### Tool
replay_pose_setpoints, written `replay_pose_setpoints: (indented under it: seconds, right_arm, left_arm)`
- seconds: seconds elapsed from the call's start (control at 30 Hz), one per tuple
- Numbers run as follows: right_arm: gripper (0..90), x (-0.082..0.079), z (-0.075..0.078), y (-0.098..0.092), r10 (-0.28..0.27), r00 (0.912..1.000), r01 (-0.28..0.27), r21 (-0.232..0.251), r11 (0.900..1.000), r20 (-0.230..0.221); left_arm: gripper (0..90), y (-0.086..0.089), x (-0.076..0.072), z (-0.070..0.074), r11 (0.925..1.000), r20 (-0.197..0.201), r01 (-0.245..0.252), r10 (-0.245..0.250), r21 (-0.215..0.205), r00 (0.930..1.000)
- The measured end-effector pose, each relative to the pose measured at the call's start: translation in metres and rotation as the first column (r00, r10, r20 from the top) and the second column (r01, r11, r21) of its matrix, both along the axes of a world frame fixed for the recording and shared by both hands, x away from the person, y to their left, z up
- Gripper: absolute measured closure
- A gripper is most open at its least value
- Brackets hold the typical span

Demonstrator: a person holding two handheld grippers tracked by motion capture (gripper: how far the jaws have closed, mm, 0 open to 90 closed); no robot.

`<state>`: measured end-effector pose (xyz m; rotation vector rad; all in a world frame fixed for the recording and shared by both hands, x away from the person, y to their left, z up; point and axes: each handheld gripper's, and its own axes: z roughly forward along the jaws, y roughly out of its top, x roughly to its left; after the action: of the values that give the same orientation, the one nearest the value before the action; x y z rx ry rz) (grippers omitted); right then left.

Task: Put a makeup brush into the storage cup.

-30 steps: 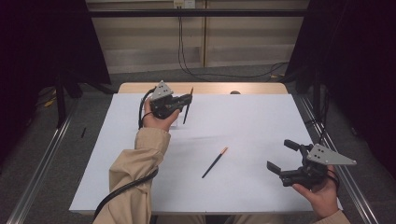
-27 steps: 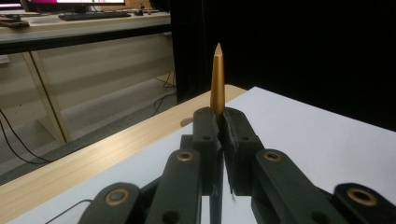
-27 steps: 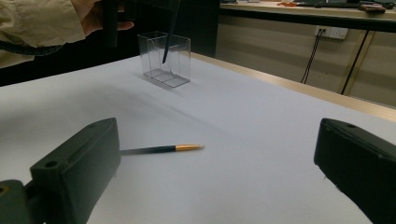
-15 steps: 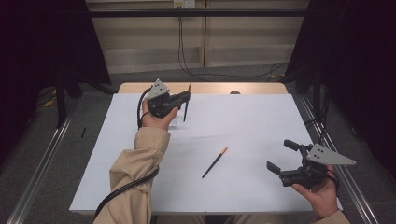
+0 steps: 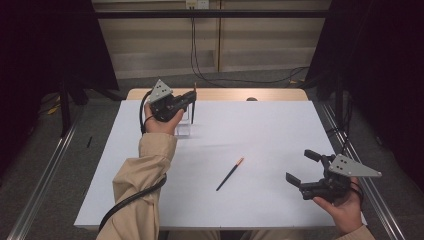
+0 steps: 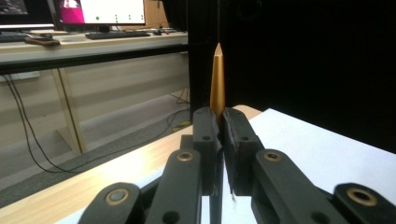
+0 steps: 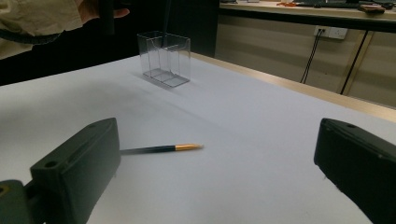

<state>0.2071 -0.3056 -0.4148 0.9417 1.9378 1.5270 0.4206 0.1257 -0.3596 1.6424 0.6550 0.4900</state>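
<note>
A thin dark gold-tipped pen (image 6: 217, 79) is clamped upright in the closed left gripper (image 5: 192, 102) above the clear plastic compartmented holder (image 5: 184, 127) at eleven o'clock, whose narrow slot could be missed, while the right gripper (image 5: 304, 167) is held open, empty, near the second pen (image 5: 229, 174).

Two slim black pens with gold-orange ends: one lies flat on the white desk (image 5: 260, 200), near its middle (image 5: 230, 174), the other stands upright (image 5: 193, 102) just above one clear plastic two-compartment holder (image 5: 184, 127) at the desk's far left. Two grippers.
</note>
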Motion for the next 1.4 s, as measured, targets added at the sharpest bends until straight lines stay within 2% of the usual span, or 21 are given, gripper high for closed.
replay_pose_setpoints:
  seconds: [0.37,0.43,0.73,1.2,1.4]
  right_arm:
    - [0.2,0.000,0.000,0.000,0.001,1.0000,-0.001,0.000,1.000,-0.002]
    - [0.2,0.000,-0.001,0.000,-0.001,1.0000,0.001,0.000,1.000,-0.001]
    - [0.2,0.000,-0.001,0.000,-0.001,1.0000,0.001,0.003,1.000,-0.002]
    - [0.2,0.000,0.000,-0.002,0.000,1.0000,0.000,0.006,1.000,-0.001]
    - [0.2,0.000,0.000,-0.001,0.001,1.0000,-0.001,0.007,1.000,-0.002]
  left_arm:
    - [84.3,0.010,0.006,0.009,0.9988,0.035,-0.046,0.046,0.013,0.9983]
    - [84.3,0.012,0.009,0.009,0.9985,0.030,-0.054,0.054,0.004,0.9981]
    - [84.3,0.014,0.016,0.007,0.9956,0.062,-0.093,0.093,-0.010,0.9937]
    - [84.3,0.009,0.025,-0.001,0.9906,0.055,-0.126,0.129,-0.053,0.9901]
    - [84.3,0.006,0.026,-0.003,0.9894,0.063,-0.137,0.140,-0.049,0.9881]
